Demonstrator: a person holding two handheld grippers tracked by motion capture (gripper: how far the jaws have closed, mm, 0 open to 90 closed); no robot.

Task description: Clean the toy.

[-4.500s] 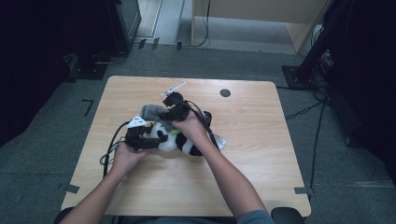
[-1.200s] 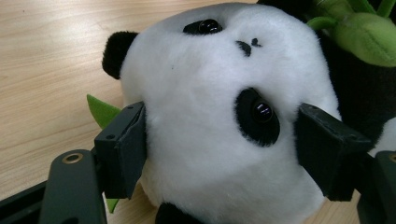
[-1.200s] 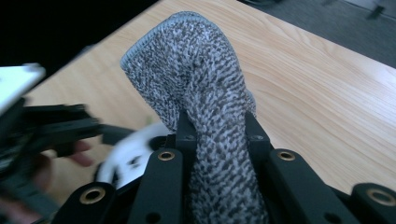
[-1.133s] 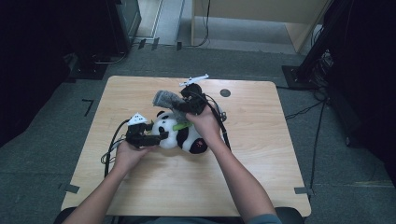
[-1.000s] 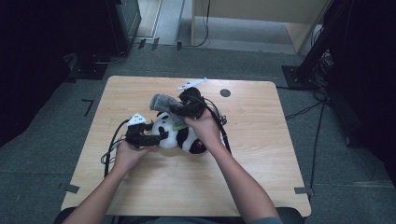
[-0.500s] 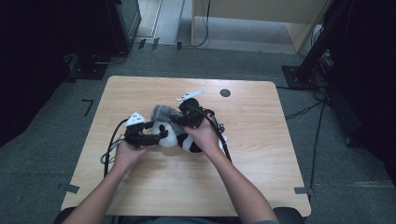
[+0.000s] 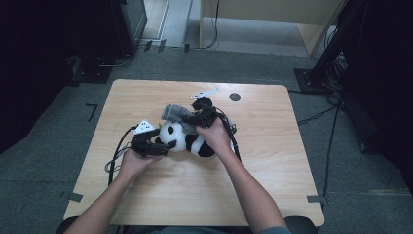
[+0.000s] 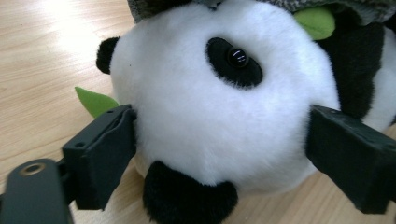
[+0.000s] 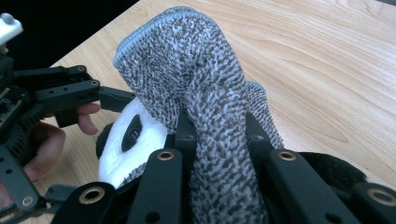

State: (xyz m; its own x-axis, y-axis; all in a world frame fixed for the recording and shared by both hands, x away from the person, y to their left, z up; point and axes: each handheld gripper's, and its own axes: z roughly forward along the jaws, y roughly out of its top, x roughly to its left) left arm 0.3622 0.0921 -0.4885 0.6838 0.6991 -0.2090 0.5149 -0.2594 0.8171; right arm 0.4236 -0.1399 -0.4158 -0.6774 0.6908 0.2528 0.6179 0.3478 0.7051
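Note:
A plush panda [image 7: 191, 140] lies on the wooden table [image 7: 272, 170], its white head [image 8: 224, 116] pointing left. My left gripper [image 7: 164, 142] has its jaws on either side of that head [image 8: 219, 140]. They have just been opening, and the fur only brushes the pads. My right gripper [image 7: 193, 117] is shut on a grey knitted cloth [image 9: 196, 84], pinched between its jaws [image 9: 217, 126]. The cloth [image 7: 174, 112] hangs over the top of the panda's head [image 9: 133, 135]. One finger [image 9: 112, 99] of the left gripper shows in the right gripper view.
Green felt leaves [image 8: 93, 100] stick out beside the panda. Black cables [image 7: 117, 156] trail off the table's left side, and more loop behind the right hand [image 7: 229, 127]. A small dark round hole [image 7: 234, 96] sits near the far edge.
The right gripper has come down and to the left with the grey cloth, from above the table behind the panda onto its head. The left hand has stayed in place.

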